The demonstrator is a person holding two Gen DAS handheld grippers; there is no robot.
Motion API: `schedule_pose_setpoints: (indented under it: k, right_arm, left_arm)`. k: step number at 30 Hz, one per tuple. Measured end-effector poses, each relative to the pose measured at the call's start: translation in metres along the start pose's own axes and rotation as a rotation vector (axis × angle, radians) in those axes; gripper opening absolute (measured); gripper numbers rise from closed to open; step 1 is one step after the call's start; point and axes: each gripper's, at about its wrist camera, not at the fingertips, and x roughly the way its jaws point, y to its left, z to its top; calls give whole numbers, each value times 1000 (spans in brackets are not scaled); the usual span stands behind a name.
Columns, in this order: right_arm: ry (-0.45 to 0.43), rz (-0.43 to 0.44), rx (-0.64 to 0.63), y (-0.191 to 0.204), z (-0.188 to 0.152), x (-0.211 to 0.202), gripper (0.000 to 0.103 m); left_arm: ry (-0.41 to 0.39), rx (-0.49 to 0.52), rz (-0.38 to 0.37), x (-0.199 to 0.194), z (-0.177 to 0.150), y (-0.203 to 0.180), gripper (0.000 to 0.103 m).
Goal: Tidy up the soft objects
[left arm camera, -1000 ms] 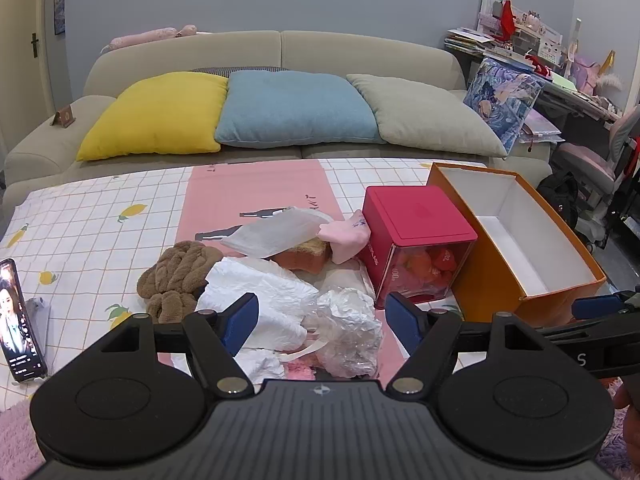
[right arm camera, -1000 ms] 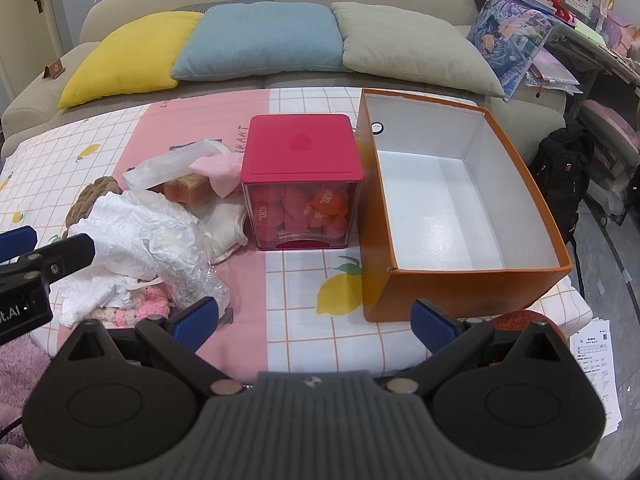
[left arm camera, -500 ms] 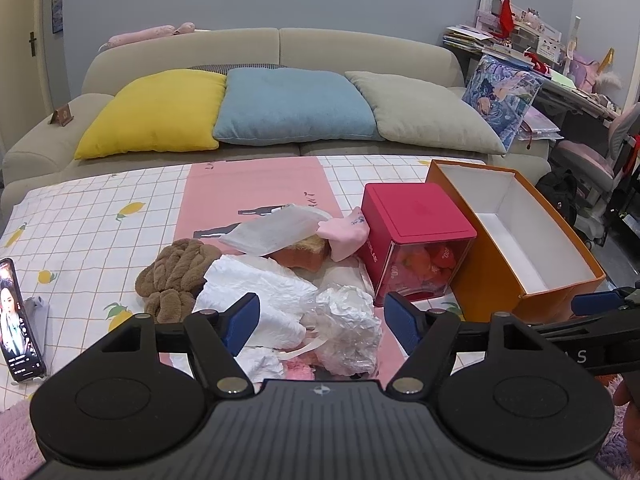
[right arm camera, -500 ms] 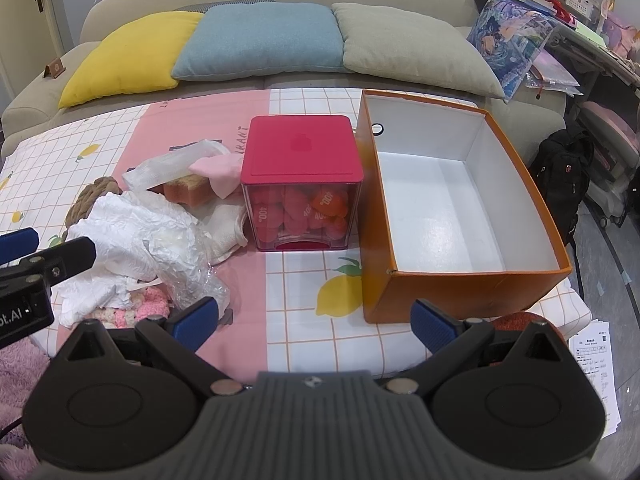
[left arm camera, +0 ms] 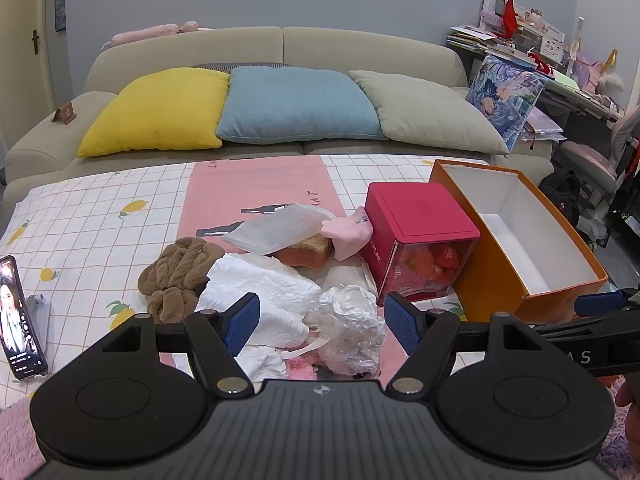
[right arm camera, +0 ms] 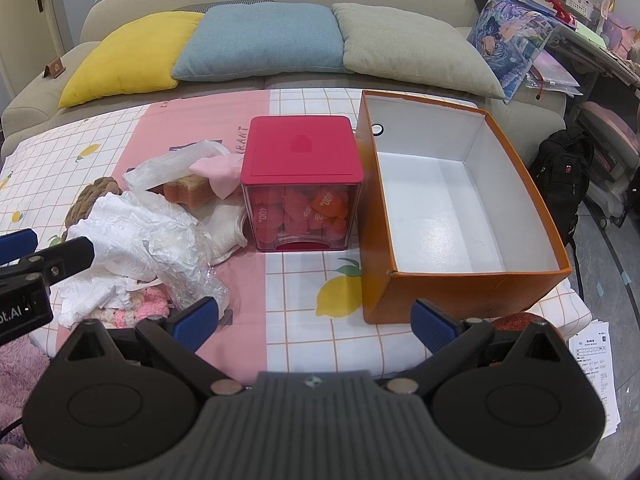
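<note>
Both jaws spread wide, nothing pinched: left hand-held gripper (left arm camera: 321, 324) poised just above the near edge of the soft pile, right hand-held gripper (right arm camera: 314, 322) low over the cloth-covered counter (right arm camera: 304, 280), aimed between pile and box

Soft things heaped at 10 o'clock in the right view: crumpled white paper-like wad (right arm camera: 128, 224), clear crinkled plastic bag (right arm camera: 188, 272), pink-and-cream knit piece (right arm camera: 132, 310) buried underneath, brown plush piece (left arm camera: 176, 272) at the far left edge, orange sponge (right arm camera: 186, 194), pale pink cloth (right arm camera: 218, 170) leaning on the red-lidded clear cube (right arm camera: 302, 184), mesh pouch (right arm camera: 160, 170) on top. Orange box (right arm camera: 452, 294) at 2 o'clock, interior bare, probably the destination

Likely troubles from here:

- Pinching the slippery plastic bag alone, with the layers below dragged along or spilled off the near edge, since the pile sits close to that edge
- Closing on too thin a fold of the white wad, so a slip mid-carry
- Snagging the loose white strap (left arm camera: 308, 346) threaded under the bag and pulling neighbours with it
- Bumping the cube while reaching for the pink cloth touching it
- Grippers crossing, both so near the same corner
</note>
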Motion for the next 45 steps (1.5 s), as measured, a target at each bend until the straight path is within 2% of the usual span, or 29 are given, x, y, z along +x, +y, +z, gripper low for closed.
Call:
schedule_pose_setpoints:
  k: [40, 45]
  right_arm:
    - [0, 23, -9, 2, -6, 1, 100]
    - [6, 67, -42, 6, 1, 9, 94]
  left_arm:
    - [22, -15, -10, 3, -5, 3, 84]
    - [90, -81, -40, 11, -4, 20, 73]
